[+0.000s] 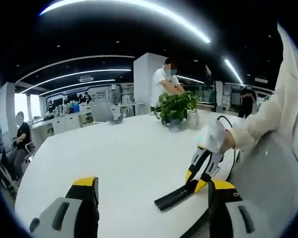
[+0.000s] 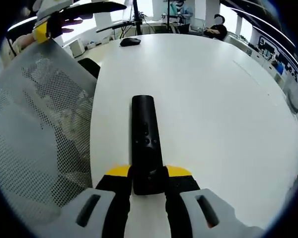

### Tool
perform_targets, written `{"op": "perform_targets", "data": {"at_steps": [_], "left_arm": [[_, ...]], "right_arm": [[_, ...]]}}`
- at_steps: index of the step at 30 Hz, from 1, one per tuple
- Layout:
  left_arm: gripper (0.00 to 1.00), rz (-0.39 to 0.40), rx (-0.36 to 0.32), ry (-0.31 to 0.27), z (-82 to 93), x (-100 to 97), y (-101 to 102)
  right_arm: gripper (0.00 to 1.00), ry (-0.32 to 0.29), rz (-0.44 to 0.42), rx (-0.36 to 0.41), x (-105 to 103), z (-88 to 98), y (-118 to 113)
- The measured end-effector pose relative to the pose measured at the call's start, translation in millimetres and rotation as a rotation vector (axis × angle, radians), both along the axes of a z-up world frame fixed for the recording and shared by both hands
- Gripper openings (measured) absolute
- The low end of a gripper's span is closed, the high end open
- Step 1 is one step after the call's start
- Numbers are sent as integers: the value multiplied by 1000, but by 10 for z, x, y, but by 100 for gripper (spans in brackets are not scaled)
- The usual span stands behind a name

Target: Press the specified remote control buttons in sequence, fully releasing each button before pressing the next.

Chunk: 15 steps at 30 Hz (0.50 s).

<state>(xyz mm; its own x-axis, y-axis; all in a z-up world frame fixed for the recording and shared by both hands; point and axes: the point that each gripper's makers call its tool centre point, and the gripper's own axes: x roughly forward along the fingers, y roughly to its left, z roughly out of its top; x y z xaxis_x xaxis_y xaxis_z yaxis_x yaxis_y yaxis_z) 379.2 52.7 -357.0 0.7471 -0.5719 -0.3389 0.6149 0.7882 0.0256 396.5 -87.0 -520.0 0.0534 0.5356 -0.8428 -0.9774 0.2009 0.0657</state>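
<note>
A black remote (image 2: 145,144) with small round buttons on its top face is clamped at its near end by my right gripper (image 2: 148,179), which is shut on it. The remote points away from me, just above the white table (image 2: 213,99). In the left gripper view the remote (image 1: 173,197) sticks out to the lower left of the right gripper (image 1: 197,182), near the table's edge. My left gripper (image 1: 151,193) is open with nothing between its jaws, and the remote lies close to its right jaw. The left gripper (image 2: 72,15) is raised at the upper left of the right gripper view.
A grey mesh chair back (image 2: 35,129) stands against the table's edge beside the remote. A potted plant (image 1: 176,108) sits mid-table and a dark mouse-like object (image 2: 130,41) lies at the far end. A person (image 1: 164,82) stands behind the plant and another (image 1: 21,141) sits at the left.
</note>
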Motion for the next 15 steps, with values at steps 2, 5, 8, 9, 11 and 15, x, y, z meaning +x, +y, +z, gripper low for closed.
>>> {"op": "perform_targets", "data": {"at_steps": [2,5,8,9,11,15], "left_arm": [[96,11,1,-20,35,11,21],[96,23,-8,-27,55,20,41],[96,35,-18,-24,59,29,63],[96,36,-20,-24,60,30,65],[96,37,-22,-21,57,29,66],[96,36,-14,-11,32,26,66]], "right_arm": [[25,-6,10,-12,30,1,-8],[25,-10,12,-24,104,1,-23],[25,-18,19,-45,205,-4,-50],[25,-21,21,-53,232,-5,-59],[25,-28,24,-65,292,-7,-77],[25,-30,14,-78,431,-8,-112]]}}
